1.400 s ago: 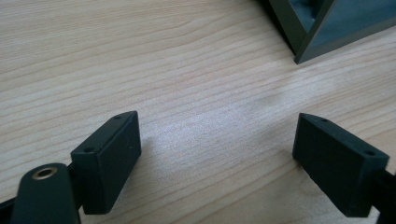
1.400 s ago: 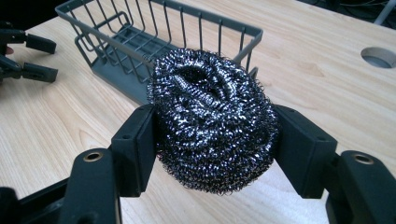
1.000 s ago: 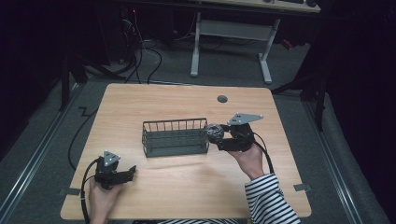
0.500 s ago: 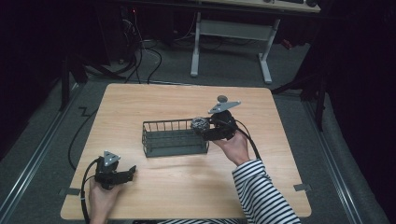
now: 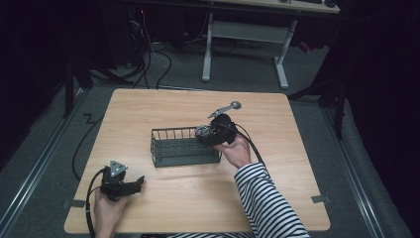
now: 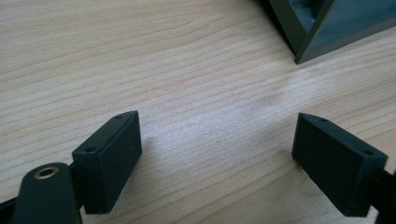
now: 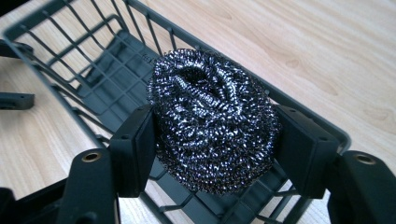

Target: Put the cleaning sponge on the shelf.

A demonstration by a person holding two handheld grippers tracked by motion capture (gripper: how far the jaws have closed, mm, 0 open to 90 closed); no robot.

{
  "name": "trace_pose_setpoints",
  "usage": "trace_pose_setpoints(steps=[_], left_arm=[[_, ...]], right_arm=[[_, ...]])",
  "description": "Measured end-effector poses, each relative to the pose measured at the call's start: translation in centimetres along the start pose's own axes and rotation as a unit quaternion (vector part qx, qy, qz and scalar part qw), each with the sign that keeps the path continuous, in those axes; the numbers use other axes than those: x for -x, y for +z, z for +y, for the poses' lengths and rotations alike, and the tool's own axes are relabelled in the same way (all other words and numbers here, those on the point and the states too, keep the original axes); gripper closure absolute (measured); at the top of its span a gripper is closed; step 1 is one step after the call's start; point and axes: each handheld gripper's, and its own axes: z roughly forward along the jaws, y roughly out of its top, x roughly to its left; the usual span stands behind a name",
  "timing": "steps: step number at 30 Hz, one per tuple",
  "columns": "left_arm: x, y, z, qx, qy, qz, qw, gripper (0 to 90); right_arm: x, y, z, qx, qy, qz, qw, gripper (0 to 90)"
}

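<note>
So I'm watching the high view and the right gripper (image 5: 205, 135) is hanging over the 3 o'clock end of the dark grey wire basket (image 5: 184, 147), but from up there I'm barely making out what it's carrying. The right gripper view is clearing that up: the jaws are squeezing a shiny steel-wool scouring ball (image 7: 212, 119) from both sides, right above the basket's rim and floor grid. The left gripper (image 5: 133, 186) is sitting down at 7 o'clock on the light wooden table (image 5: 297, 148), and its own view is showing the jaws spread wide with bare wood between them and a basket corner (image 6: 322, 28) at 1 o'clock.
</note>
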Motion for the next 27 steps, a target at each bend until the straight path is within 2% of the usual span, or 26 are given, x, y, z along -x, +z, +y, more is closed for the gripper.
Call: trace_pose_setpoints(steps=[3, 11, 17, 25, 27], left_arm=[[0.0, 0.0, 0.0, 0.0, 0.0, 0.0, 1.0, 16.2], [0.0, 0.0, 0.0, 0.0, 0.0, 0.0, 1.0, 16.2], [0.0, 0.0, 0.0, 0.0, 0.0, 0.0, 1.0, 16.2], [0.0, 0.0, 0.0, 0.0, 0.0, 0.0, 1.0, 16.2], [0.0, 0.0, 0.0, 0.0, 0.0, 0.0, 1.0, 16.2]], right_arm=[[0.1, 0.7, -0.1, -0.012, 0.0, -0.009, 0.9999, 34.7], [0.2, 1.7, -0.3, -0.036, 0.008, -0.011, 0.9993, 33.6], [-0.1, 2.1, -0.2, -0.041, -0.001, -0.019, 0.999, 33.2], [-0.2, 2.2, -0.2, -0.041, 0.003, -0.014, 0.999, 29.7], [-0.3, 2.1, -0.1, -0.034, 0.002, -0.01, 0.9994, 28.2]])
